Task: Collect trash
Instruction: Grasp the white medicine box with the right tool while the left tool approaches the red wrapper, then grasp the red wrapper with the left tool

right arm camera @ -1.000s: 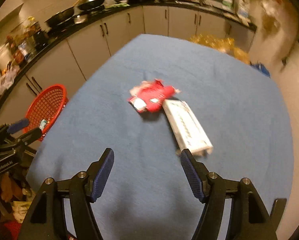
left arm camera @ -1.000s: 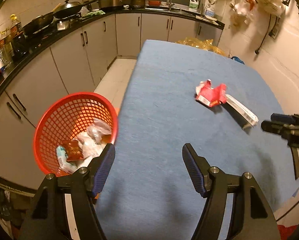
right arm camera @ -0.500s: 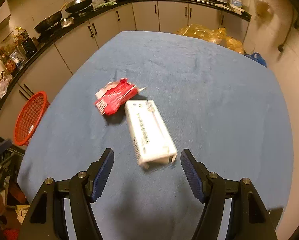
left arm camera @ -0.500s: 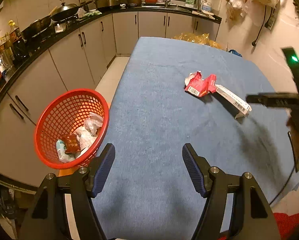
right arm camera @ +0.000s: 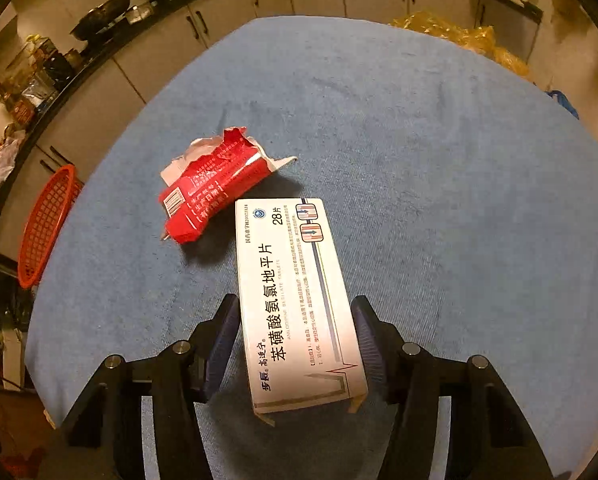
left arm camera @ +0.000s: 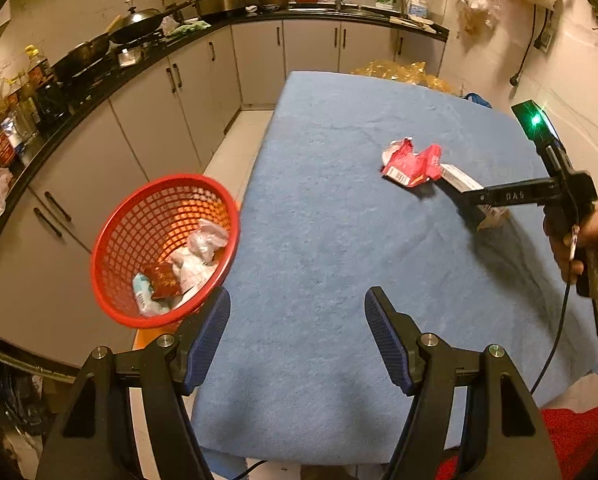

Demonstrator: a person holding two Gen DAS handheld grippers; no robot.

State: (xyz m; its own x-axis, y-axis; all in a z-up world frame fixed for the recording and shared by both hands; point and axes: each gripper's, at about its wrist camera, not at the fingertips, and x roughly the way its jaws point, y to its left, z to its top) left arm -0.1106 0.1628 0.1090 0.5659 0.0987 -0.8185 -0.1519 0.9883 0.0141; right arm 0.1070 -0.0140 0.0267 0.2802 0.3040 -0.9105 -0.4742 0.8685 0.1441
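Observation:
A white medicine box (right arm camera: 295, 296) lies flat on the blue-clothed table (right arm camera: 419, 160). My right gripper (right arm camera: 297, 332) straddles its near end. Its jaws are closing, and the pads stand right beside the box's long sides. A torn red wrapper (right arm camera: 211, 192) lies against the box's far left corner. In the left wrist view the right gripper (left arm camera: 479, 208) reaches down onto the box (left arm camera: 459, 178), next to the red wrapper (left arm camera: 411, 164). My left gripper (left arm camera: 299, 344) hovers open and empty over the table's near edge. The red basket (left arm camera: 167, 179) beside it holds several pieces of trash.
A person's hand (left arm camera: 579, 240) holds the right gripper's handle, and a cable hangs from it. The red basket (right arm camera: 47, 228) stands off the table's left side, before grey cabinets (left arm camera: 147, 132). Yellow bags (right arm camera: 459, 36) lie past the table's far end. Pans crowd the counter (left arm camera: 139, 28).
My right gripper has dropped and moved forward over the white box, and its jaws have narrowed around it. The left gripper has barely shifted and stays open.

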